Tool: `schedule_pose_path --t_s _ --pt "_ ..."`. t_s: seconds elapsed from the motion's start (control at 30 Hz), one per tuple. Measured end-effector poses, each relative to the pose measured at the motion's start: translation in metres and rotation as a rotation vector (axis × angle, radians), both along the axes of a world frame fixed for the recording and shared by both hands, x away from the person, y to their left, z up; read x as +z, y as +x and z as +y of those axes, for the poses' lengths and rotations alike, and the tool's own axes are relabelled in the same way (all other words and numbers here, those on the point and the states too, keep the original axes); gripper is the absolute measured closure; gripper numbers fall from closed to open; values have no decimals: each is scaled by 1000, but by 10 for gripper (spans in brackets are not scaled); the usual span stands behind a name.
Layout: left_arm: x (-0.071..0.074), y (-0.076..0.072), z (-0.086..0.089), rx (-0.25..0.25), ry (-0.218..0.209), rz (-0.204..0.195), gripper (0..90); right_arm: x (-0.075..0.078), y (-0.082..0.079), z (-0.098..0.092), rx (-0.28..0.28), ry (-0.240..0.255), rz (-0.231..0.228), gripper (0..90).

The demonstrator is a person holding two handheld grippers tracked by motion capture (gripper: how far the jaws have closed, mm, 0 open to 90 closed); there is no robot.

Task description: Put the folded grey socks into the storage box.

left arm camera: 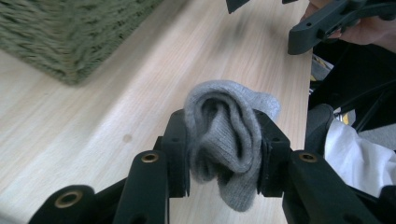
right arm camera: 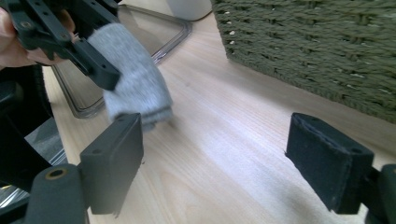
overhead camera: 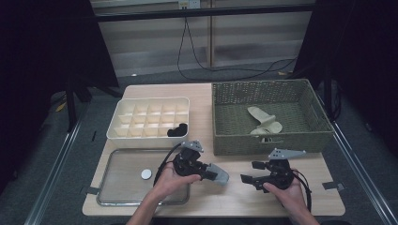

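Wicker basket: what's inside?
The wicker basket holds beige socks lying on its floor. Its near wall hides the front strip of the floor, so anything there can't be seen.

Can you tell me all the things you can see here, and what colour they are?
wooden table: one, light wood, under everything.
woven basket: one, olive green, back right of the table.
beige socks: a small pile, count hard to tell, inside the basket.
divided box: one, cream, back left.
black sock: one, rolled, in the box's front right compartment.
clear tray: one, see-through with a metal-looking rim, front left.
white disc: one, small, on the tray.
grey sock: one, folded, pinched in the left tongs.
black cable: one, on the floor behind the table.
left tongs: black, shut on the grey sock, held in the left hand.
right tongs: black, open, nothing between them, in the right hand.
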State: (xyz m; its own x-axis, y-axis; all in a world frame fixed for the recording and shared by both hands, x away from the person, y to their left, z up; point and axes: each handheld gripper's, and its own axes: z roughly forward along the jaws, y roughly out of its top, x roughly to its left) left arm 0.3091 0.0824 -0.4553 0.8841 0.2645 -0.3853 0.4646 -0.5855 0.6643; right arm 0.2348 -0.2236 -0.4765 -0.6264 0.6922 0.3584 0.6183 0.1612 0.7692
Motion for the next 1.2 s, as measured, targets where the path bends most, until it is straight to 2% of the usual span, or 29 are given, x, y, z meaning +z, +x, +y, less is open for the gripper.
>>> schedule_pose_path --t_s 0.03,0.1,0.17,0.37,0.5,0.53,0.6,0.63,0.67,0.73,0.93,1.03,1.07,1.13,1.2 --pt "2 1 2 0 20 -12 635 0 0 0 -5 2 4 174" --pt "3 1 5 11 8 -10 635 0 1 -1 -4 5 3 166" --pt "7 2 9 11 26 -27 635 0 1 -1 -7 4 10 164" --pt "13 5 25 50 1 -27 635 -2 2 -1 9 7 11 125" --pt "21 6 34 54 8 -44 635 -2 2 0 33 -9 2 104" --pt "23 7 36 63 8 -47 635 -2 2 -1 39 8 -1 103" --pt "28 9 40 78 18 -55 634 -1 2 -2 37 10 -3 103" --pt "29 11 42 75 6 -54 634 -1 2 -2 37 10 -3 103" --pt "32 12 45 80 19 -63 634 -2 2 -2 33 8 -2 103" --pt "37 14 49 84 14 -71 634 -2 2 -2 29 6 -3 103" --pt "54 19 63 109 35 -103 634 -2 2 -2 7 1 -13 105" --pt "59 22 70 123 39 -109 634 -2 2 -2 4 1 -21 105" --pt "62 24 75 149 41 -110 634 -2 2 -3 -2 -3 -25 105" --pt "63 26 78 154 41 -106 634 -1 2 -3 -4 -5 -27 105" --pt "64 29 82 161 46 -109 634 -1 2 -3 15 9 -20 105"
